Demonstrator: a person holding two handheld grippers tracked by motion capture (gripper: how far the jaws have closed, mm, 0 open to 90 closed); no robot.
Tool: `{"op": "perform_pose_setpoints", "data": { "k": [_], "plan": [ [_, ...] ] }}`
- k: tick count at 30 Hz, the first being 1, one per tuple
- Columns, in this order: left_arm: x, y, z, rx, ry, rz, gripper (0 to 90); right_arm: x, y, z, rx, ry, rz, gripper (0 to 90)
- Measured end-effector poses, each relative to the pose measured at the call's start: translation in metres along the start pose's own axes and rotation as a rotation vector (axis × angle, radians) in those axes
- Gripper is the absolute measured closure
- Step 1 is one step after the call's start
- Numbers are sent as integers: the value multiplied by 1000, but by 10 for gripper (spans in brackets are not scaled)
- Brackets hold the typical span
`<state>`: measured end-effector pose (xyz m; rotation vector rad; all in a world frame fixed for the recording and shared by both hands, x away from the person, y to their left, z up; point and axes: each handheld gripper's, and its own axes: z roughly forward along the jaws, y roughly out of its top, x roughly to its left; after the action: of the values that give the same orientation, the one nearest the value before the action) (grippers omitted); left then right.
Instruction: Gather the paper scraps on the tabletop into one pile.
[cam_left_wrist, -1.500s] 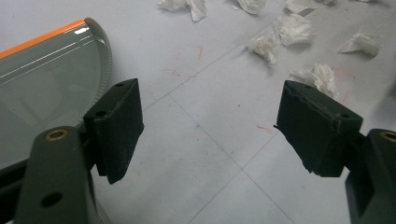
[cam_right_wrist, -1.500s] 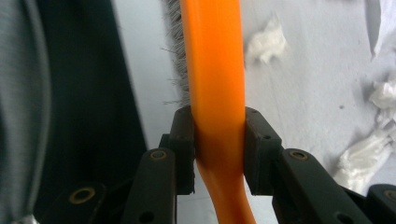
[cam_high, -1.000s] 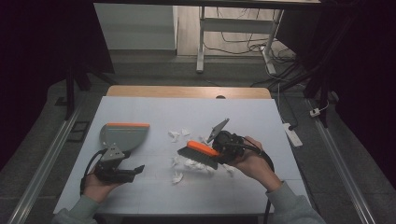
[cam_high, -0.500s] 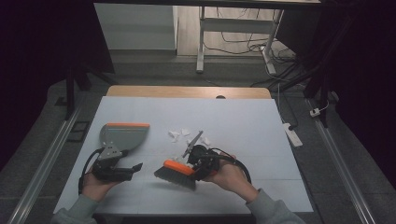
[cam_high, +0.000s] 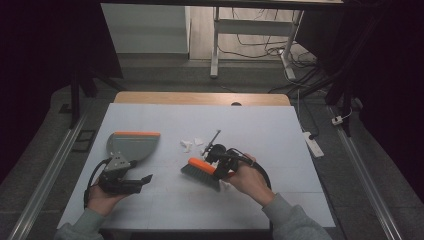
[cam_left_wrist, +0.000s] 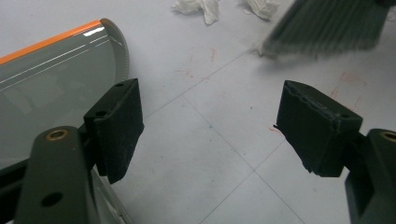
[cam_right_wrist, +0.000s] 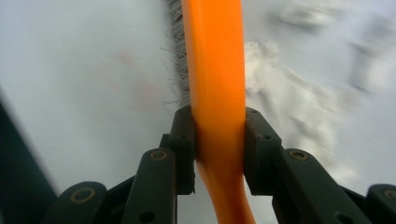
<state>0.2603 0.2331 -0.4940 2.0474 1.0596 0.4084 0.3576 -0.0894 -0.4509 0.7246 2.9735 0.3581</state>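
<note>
Sweeping is the step we judge to be in hand: paper scraps are being brushed across the tabletop (cam_high: 280, 125) toward the dustpan.

Room: dark surround, grey floor, a white table leg frame (cam_high: 216, 45) and loose cables (cam_high: 270, 40) beyond the far edge, a power strip (cam_high: 312, 142) on the floor at the right.

Tabletop: pale blue-grey sheet with faint grid lines and reddish marks; a wooden strip shows along the far edge.

Dustpan (cam_high: 131, 146): grey with orange lip, lying left of centre, mouth facing right. The left claw (cam_high: 142, 181) sits just near of it, jaws wide, nothing between them; in the left gripper view the pan (cam_left_wrist: 51, 88) lies beside the left jaw.

Brush (cam_high: 201, 170): orange back, dark bristles down on the tabletop, centre-near. The right claw (cam_right_wrist: 219, 140) is clamped on its orange handle.

Paper scraps (cam_high: 192, 144): small white crumpled bits just far of the brush, between it and the pan.

Next move, in our judgement: carry the bristles behind the scraps, draw them left to the pan's lip, and take hold of the pan to steady it.
</note>
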Motion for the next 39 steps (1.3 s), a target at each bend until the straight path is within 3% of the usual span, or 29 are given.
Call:
{"op": "perform_pose_setpoints", "data": {
  "k": [2, 4, 9, 13, 15, 16, 21, 26, 30, 32, 34, 39],
  "plan": [
    [0, 0, 0, 0, 0, 2, 239, -8, -5, -5, -24, 25, 24, 687],
    [0, 0, 0, 1, 0, 2, 238, -11, -8, -13, -81, 54, 44, 687],
    [-1, 0, 1, 2, 0, 5, 238, -18, 3, -30, -201, 29, 95, 687],
    [-1, 0, 1, 4, -1, 6, 238, -34, 22, -39, -247, -39, 57, 687],
    [-1, 0, 2, 6, -2, 7, 238, -47, 33, -39, -267, -46, 39, 686],
    [-1, 0, 2, 7, -2, 7, 239, -53, 38, -37, -275, -55, 5, 686],
    [-1, 0, 2, 9, -3, 6, 238, -76, 63, -21, -220, -148, -95, 686],
    [0, -1, 3, 11, -3, 5, 238, -101, 77, -3, -205, -125, -136, 686],
    [0, -1, 4, 16, -5, 5, 238, -113, 86, 9, -179, -129, -183, 686],
    [0, 0, 4, 19, -6, 3, 238, -115, 90, 14, -174, -117, -176, 686],
    [0, 0, 4, 19, -6, 4, 238, -117, 95, 17, -154, -122, -213, 686],
    [1, -1, 3, 16, -7, 2, 238, -118, 105, 22, -125, -122, -249, 686]
  ]
}}
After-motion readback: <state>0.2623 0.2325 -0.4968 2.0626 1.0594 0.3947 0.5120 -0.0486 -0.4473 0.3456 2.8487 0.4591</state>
